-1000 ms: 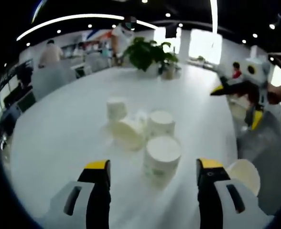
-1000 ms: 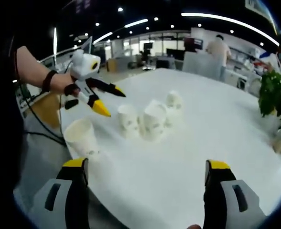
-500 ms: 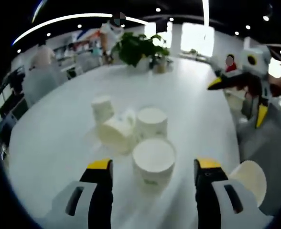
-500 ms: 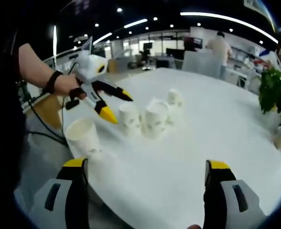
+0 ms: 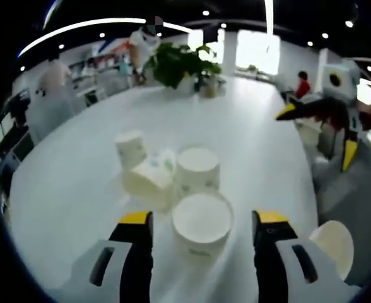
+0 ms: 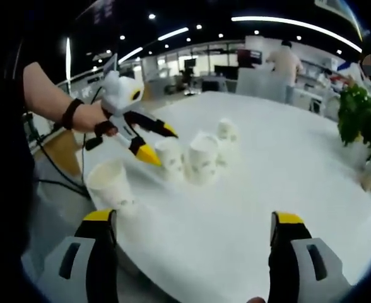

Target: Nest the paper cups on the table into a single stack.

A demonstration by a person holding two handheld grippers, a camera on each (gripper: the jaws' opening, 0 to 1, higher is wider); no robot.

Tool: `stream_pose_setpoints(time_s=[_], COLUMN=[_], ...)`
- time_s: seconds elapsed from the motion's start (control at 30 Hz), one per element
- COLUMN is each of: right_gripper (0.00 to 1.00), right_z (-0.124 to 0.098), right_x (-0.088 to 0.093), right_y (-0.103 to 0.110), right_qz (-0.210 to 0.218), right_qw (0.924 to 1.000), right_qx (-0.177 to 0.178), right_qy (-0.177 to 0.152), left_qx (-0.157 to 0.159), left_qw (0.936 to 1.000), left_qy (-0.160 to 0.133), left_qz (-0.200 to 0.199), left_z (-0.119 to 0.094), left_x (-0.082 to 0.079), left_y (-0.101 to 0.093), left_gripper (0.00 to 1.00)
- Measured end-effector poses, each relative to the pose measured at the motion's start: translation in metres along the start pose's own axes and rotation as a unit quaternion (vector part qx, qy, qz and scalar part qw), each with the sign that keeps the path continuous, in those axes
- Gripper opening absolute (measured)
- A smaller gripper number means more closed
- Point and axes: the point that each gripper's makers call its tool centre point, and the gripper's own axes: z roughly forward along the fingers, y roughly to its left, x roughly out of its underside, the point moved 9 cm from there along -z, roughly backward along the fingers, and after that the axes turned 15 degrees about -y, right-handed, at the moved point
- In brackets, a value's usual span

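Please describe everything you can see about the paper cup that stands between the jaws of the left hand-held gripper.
The nearest paper cup is white, apparently thin paper, with a small printed mark low on its side. It stands upright on the white table, mouth up and looking empty. It sits between the open jaws of the left hand-held gripper, which do not touch it. Another upright cup stands close behind it.

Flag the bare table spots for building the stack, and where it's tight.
Bare: broad table between the cup cluster and the plant, and ahead of the right tool. Crowded: the cluster, with the left tool at it; a lone cup sits near the edge.
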Motion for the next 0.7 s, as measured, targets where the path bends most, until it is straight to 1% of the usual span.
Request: stream_pose_setpoints(time_s=[0.1,0.17,0.27,0.43,0.5,0.67,0.7], right_gripper=[1.0,0.99,0.99,0.99,0.98,0.98,0.98], right_z=[-0.0006,-0.0012,-0.0019,-0.0038,-0.0049,-0.0074,-0.0077], right_x=[-0.0007,-0.0007,0.0003,0.0009,0.0003,-0.0003,0.0004], right_y=[0.0,0.0003,0.0007,0.002,0.0026,0.003,0.0027], right_qz=[0.002,0.003,0.005,0.007,0.01,0.014,0.013], right_qw=[1.0,1.0,1.0,1.0,0.9999,0.9998,0.9998], right_qx=[0.002,0.003,0.005,0.007,0.008,0.011,0.011], right_qy=[-0.001,-0.002,-0.002,-0.002,-0.006,-0.013,-0.01], left_qx=[0.002,0.004,0.011,0.016,0.014,0.017,0.021], left_qw=[0.9998,0.9998,0.9996,0.9993,0.9991,0.9992,0.9987], left_qy=[0.006,0.008,0.012,0.019,0.022,0.021,0.023], left_qz=[0.02,0.018,0.024,0.029,0.034,0.03,0.039], left_z=[0.0011,0.0021,0.0032,0.005,0.0046,0.0047,0.0048], left_x=[0.0008,0.0016,0.0038,0.0061,0.007,0.0076,0.0079], left_y=[0.0009,0.0001,-0.0017,-0.0026,-0.0018,-0.0016,-0.0015], left_gripper=[0.56,0.56,0.53,0.51,0.48,0.44,0.42])
